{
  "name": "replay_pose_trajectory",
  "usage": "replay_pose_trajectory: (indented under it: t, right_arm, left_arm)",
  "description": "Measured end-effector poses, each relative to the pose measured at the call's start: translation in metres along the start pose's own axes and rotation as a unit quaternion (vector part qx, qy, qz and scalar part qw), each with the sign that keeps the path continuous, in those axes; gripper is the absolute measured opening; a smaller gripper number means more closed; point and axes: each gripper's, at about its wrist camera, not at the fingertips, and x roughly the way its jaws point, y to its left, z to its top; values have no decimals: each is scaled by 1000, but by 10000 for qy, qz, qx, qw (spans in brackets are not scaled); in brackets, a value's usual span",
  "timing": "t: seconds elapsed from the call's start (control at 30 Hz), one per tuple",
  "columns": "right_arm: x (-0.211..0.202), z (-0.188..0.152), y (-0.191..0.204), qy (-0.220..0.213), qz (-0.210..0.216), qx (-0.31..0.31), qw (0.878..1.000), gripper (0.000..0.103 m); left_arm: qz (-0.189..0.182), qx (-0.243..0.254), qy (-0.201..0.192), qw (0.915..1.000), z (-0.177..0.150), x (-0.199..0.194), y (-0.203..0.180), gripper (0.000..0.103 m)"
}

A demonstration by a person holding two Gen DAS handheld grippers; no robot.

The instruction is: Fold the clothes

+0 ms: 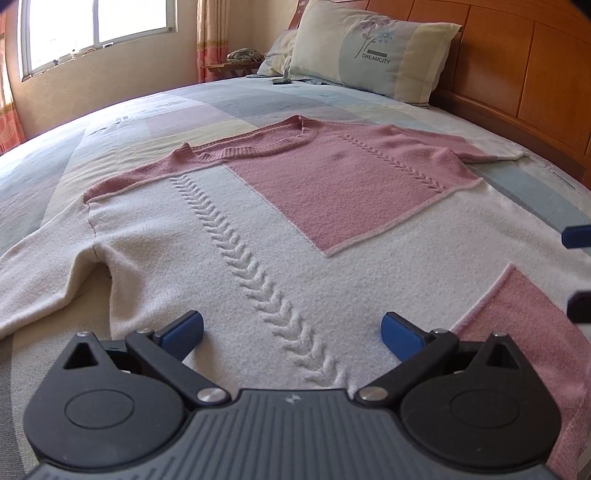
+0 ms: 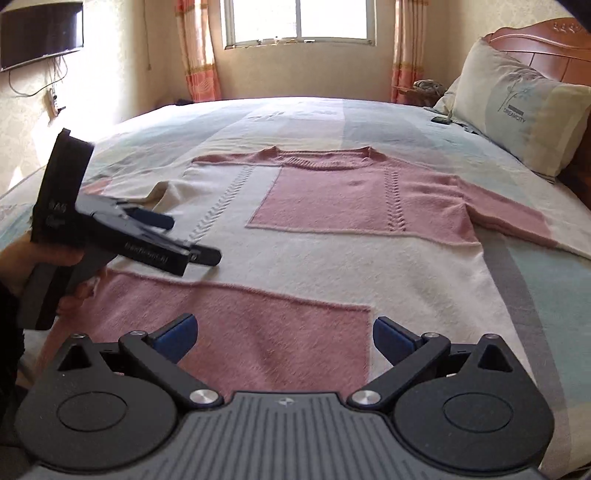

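- We count one sweater [image 1: 295,229], pink and white, with two raised braid lines knitted down its front.
- We count two pillows: the front pillow [image 1: 373,48] reads "DREAMCITY"; the second pillow [image 1: 279,53] shows partly behind it.
- We count two tools, one per hand.
- The left tool [image 1: 291,334] has its blue-padded fingers set wide apart. It holds nothing and hangs over the sweater's lower white panel.
- The right tool [image 2: 284,338] likewise has its fingers spread wide, gripping nothing, above the pink block near the hem.
- In the right wrist view, a hand [image 2: 22,266] carries the left tool; we cannot tell whether its tips touch the knit.
- The sweater lies flat and face up in the middle of the bed [image 2: 295,114], collar toward the far side, both sleeves stretched outward.
- A small dark object [image 1: 281,81] lies on the bed just beside the pillows.
- The room has a wooden headboard [image 1: 517,66], a window [image 2: 299,18] with orange-patterned curtains [image 2: 195,48] and a wall-mounted screen [image 2: 40,33].
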Motion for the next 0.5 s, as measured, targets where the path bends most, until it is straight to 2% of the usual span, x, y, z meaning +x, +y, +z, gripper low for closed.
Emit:
replay_pose_trajectory:
  t: [0.07,0.17,0.3,0.37,0.43,0.5]
  right_arm:
    - [23,13,-30,22,-39,395,9992,103]
    - [56,9,-75,442,-123,1026,9937,103]
    - [29,-22,-96,208,-112,1178,9928,103]
    - [14,-30,-98,273,-259,1142,9928,103]
    - [6,-24,-101,380,-305,1171,9919,103]
    - [14,-3,-105,211,-192,1189,9925,103]
  left_arm:
    - [-32,-53,-5,10000,1,1,2,102]
    - [-61,-129,-9,9999,2,3,4,102]
    - [-87,-140,1,9999,3,5,6,102]
    - [-112,-174,-6,9998,4,6,8,102]
    - [-109,-183,-19,9998,4,7,8,102]
    - [-88,-183,-17,9998,5,7,8,102]
